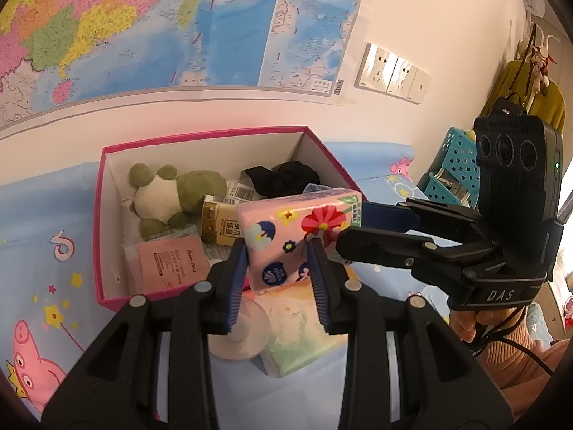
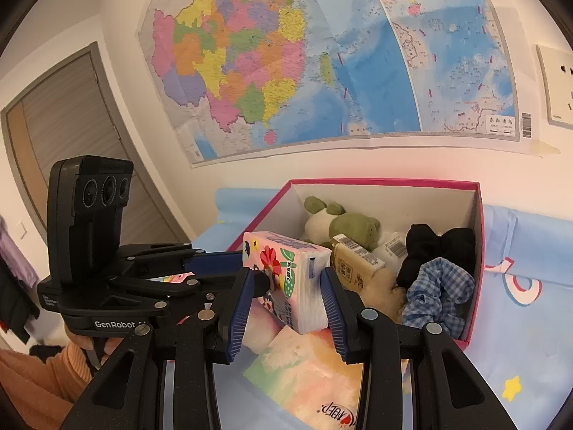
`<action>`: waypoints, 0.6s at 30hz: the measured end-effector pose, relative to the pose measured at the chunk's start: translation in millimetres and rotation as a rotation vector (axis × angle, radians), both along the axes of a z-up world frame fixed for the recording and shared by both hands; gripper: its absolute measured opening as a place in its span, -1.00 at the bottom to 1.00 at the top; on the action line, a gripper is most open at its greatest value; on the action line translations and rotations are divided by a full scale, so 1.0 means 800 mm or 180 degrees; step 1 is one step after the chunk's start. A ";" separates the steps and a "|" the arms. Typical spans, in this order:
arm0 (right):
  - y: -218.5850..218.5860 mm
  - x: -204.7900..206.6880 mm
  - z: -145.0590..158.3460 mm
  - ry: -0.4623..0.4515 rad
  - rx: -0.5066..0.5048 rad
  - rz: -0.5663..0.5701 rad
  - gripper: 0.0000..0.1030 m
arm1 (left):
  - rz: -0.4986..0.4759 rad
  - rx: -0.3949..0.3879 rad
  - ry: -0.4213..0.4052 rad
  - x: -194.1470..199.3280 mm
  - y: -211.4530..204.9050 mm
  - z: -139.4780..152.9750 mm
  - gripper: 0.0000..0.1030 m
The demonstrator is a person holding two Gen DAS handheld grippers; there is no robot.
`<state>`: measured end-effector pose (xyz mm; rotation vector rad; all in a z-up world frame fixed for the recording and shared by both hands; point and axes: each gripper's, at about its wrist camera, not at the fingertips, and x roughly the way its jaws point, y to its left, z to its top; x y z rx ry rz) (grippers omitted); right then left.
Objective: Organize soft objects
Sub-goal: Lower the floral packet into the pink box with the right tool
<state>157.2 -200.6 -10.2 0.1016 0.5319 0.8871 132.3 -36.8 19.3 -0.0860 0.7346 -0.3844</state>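
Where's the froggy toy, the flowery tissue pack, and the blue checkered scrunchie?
Froggy toy [image 1: 164,197]: left wrist view, its white belly.
Flowery tissue pack [image 1: 286,236]: left wrist view, its pink front.
Blue checkered scrunchie [image 2: 438,295]: right wrist view, its ruffled middle.

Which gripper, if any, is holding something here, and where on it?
Both grip the pink tissue pack: the left gripper across its lower end, the right gripper across its white end, above the pink box.

Plush frog [image 1: 163,197], scrunchies [image 2: 438,286] in box [image 1: 107,222]; tissue pack [image 1: 297,233] above box's near edge.
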 end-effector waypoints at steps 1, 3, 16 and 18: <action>0.001 0.003 0.000 0.0003 -0.0001 -0.0003 -0.24 | 0.0005 -0.0001 0.0005 0.002 0.001 0.000 -0.31; 0.002 0.006 0.000 0.0010 -0.0003 -0.0007 -0.24 | 0.0012 -0.0003 0.0008 0.005 0.001 0.000 -0.31; 0.006 0.014 -0.004 0.0037 -0.0010 -0.0020 -0.24 | 0.0047 -0.0024 0.0043 0.017 0.005 -0.002 -0.31; 0.007 0.016 -0.004 0.0046 -0.0006 -0.0029 -0.24 | 0.0055 -0.0031 0.0054 0.019 0.005 -0.003 -0.31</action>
